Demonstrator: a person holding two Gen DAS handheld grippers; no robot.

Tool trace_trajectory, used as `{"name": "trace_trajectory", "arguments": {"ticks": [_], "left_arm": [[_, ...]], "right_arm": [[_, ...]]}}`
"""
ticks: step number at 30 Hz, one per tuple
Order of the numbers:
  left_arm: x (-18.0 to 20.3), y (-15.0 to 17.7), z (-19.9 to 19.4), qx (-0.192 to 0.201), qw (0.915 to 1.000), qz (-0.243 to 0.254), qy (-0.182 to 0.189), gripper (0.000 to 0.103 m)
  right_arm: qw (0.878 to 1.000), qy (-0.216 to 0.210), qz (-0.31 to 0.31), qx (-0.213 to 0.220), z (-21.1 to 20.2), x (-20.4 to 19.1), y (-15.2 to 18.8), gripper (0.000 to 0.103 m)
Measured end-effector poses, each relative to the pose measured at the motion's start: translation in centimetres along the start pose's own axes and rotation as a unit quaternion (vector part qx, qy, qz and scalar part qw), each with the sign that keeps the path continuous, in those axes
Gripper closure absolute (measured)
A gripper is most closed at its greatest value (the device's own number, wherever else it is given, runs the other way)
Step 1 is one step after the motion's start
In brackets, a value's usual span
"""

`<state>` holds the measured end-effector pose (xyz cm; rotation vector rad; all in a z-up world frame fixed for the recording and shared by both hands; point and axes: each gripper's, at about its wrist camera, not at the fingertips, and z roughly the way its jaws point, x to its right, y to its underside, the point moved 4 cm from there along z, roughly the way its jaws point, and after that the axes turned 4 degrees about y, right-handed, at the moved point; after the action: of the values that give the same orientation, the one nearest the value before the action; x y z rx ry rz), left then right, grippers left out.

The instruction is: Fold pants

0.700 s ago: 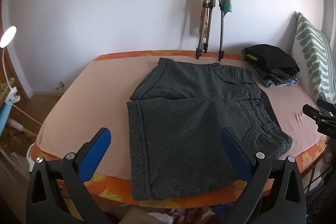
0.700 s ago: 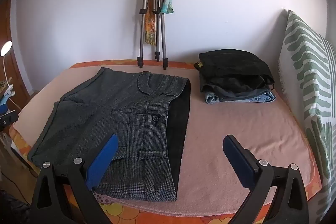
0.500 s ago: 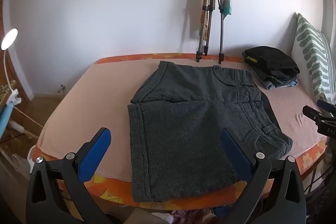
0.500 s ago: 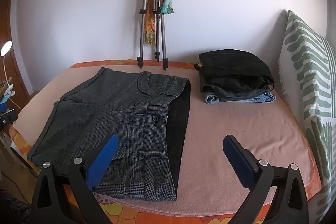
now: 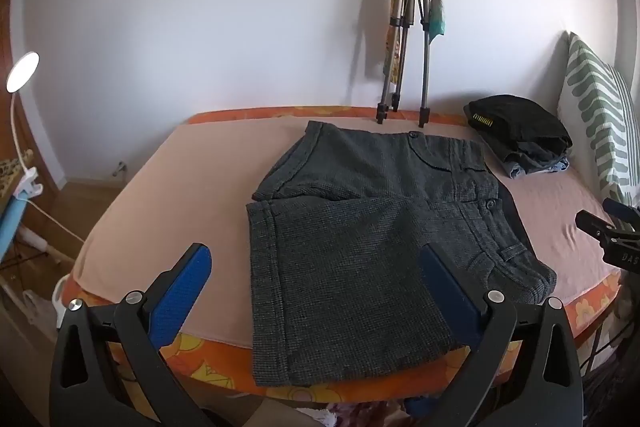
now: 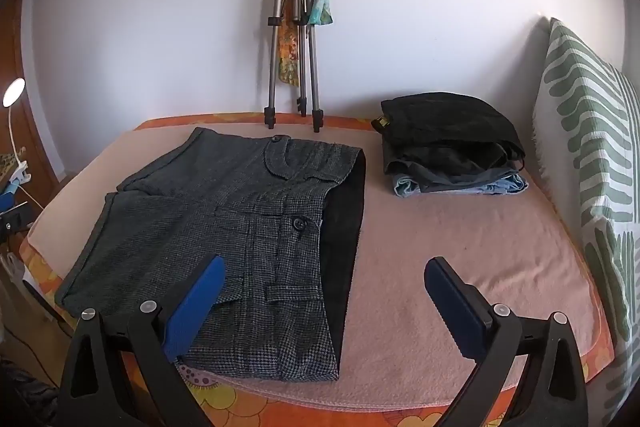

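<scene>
Dark grey checked shorts (image 5: pixel 360 235) lie flat on the pink blanket of the bed (image 5: pixel 192 179), legs to the left, waistband to the right; they also show in the right wrist view (image 6: pixel 224 227). My left gripper (image 5: pixel 316 287) is open and empty, held above the near leg hem at the bed's front edge. My right gripper (image 6: pixel 324 303) is open and empty, held above the waistband end and the bare blanket beside it. The right gripper's tip shows at the right edge of the left wrist view (image 5: pixel 608 231).
A pile of folded dark and blue clothes (image 6: pixel 448 151) sits at the back right of the bed. A tripod (image 6: pixel 294 39) with scarves leans on the wall behind. A green-striped pillow (image 6: pixel 588 163) stands at right. A lamp (image 5: pixel 22 71) is at far left.
The left wrist view has shifted slightly, with the shorts a little lower in frame. The right view is almost unchanged. Both grippers stay open.
</scene>
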<state>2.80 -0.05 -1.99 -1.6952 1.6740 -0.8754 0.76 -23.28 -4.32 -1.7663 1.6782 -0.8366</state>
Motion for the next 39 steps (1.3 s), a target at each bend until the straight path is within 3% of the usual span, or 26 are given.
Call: {"name": "trace_trajectory", "arguments": {"ticks": [39], "left_arm": [[-0.11, 0.36, 0.03, 0.001, 1.0000, 0.000, -0.004, 0.000]], "right_arm": [[1.000, -0.009, -0.001, -0.007, 0.08, -0.32, 0.28, 0.002]]}}
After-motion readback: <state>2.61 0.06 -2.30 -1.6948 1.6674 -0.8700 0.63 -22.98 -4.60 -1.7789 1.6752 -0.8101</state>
